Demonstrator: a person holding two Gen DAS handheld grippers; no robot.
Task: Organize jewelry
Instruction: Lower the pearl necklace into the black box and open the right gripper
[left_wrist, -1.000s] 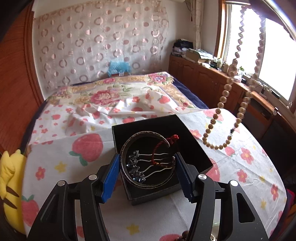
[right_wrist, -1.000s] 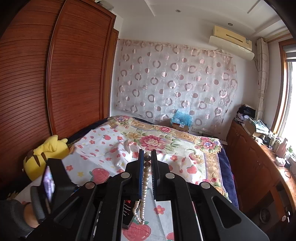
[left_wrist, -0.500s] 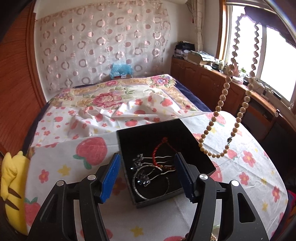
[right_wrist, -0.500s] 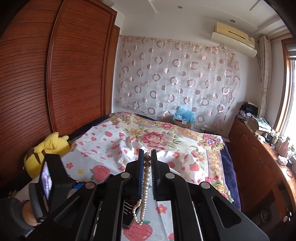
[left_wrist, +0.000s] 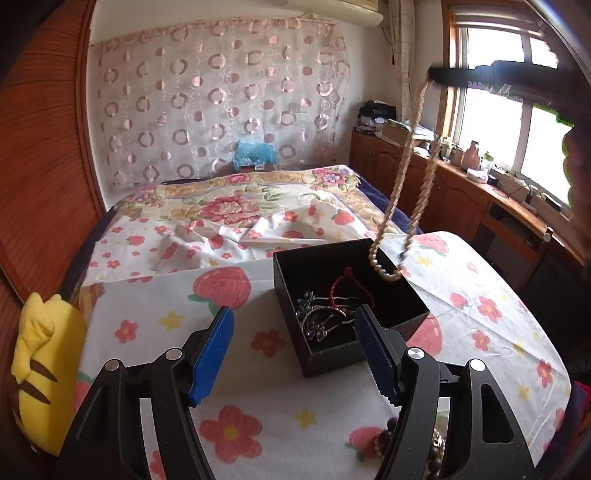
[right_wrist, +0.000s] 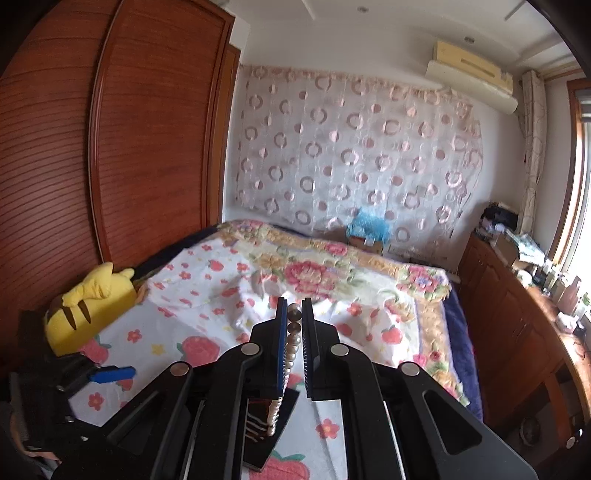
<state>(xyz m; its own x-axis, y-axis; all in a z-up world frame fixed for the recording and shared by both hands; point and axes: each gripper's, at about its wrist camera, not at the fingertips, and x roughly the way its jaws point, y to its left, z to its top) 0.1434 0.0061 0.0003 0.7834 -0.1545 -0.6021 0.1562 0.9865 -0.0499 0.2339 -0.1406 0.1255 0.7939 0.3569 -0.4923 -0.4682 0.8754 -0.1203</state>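
Beads dangling over the box

Right tool is clamped on the bead necklace, its loop hanging below into the far corner of the black box. Left tool sits just behind the box, jaws just been spreading, nothing between them. Bracelets lie inside, on the flowery worktop.

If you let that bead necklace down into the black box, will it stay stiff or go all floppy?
Probably floppy: the bead necklace hangs in a long limp loop from the right gripper, which is shut on it. It would likely pile up in the black box. It may also swing, since its bottom dangles free above the box's far corner.
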